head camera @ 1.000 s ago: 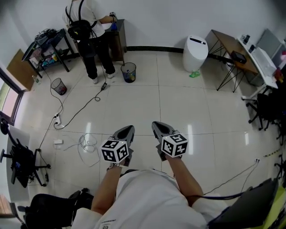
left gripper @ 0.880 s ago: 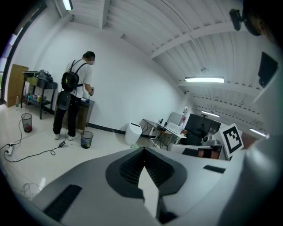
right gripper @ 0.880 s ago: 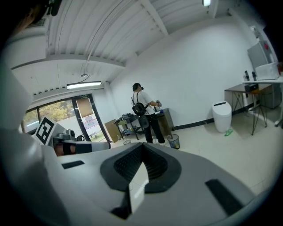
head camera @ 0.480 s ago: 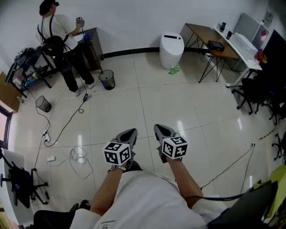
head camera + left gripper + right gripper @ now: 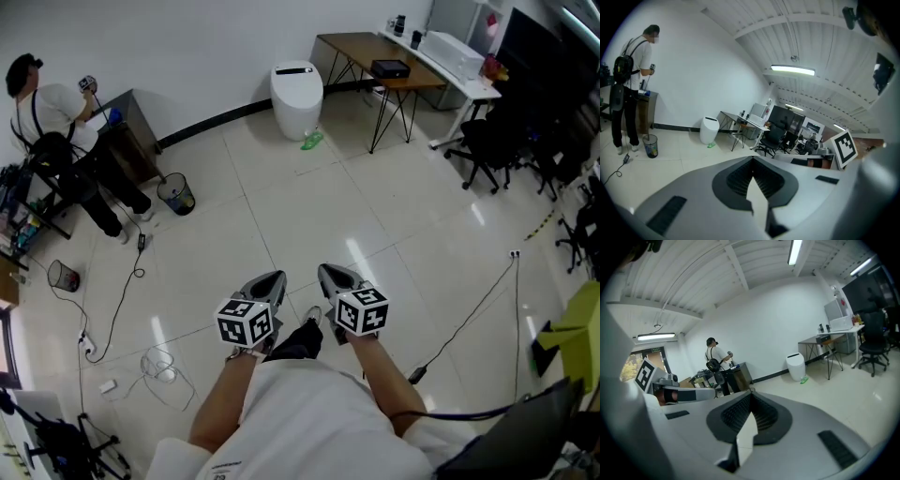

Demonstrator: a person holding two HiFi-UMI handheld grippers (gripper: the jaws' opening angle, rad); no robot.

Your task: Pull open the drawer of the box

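Claws first: the left claw point(image 5: 269, 281) and the right claw point(image 5: 334, 277) are side by side, near each other, over the shiny floor point(image 5: 281, 216). Only the head view shows both from above, each with its marker cube. Each claw's own view shows its two tips pressed together with nothing between them. Only those two views reach the ceiling, and the left gripper view shows a long lamp point(image 5: 792, 70) there. A person point(image 5: 47, 108) stands far off by a dark cabinet point(image 5: 127, 141) at the wall. A white bin point(image 5: 297, 89) sits beside a brown table point(image 5: 366, 45). I cannot tell where the box with the drawer is.
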